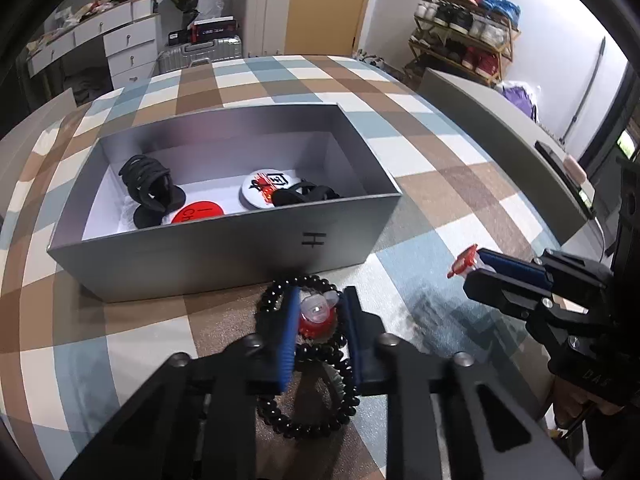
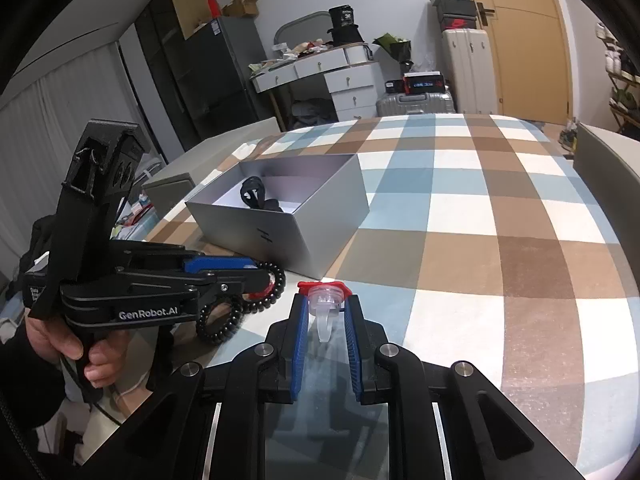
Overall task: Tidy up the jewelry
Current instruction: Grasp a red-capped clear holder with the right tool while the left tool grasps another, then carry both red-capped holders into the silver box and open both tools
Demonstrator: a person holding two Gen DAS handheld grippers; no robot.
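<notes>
A grey open box (image 1: 224, 248) stands on the checked tablecloth and holds black hair ties (image 1: 150, 184), a red badge (image 1: 198, 211) and a white badge (image 1: 266, 187). In front of it lie black bead bracelets (image 1: 308, 364). My left gripper (image 1: 318, 320) sits low over them, its jaws closed around a red and clear toy ring (image 1: 317, 314). My right gripper (image 2: 326, 308) is shut on another red and clear toy ring (image 2: 325, 296) and holds it above the table, right of the box (image 2: 280, 232). It also shows in the left wrist view (image 1: 476, 264).
A grey chair back (image 1: 500, 132) stands at the table's right edge with a phone (image 1: 560, 164) on a ledge. Drawers, suitcases and a shoe rack stand behind the table.
</notes>
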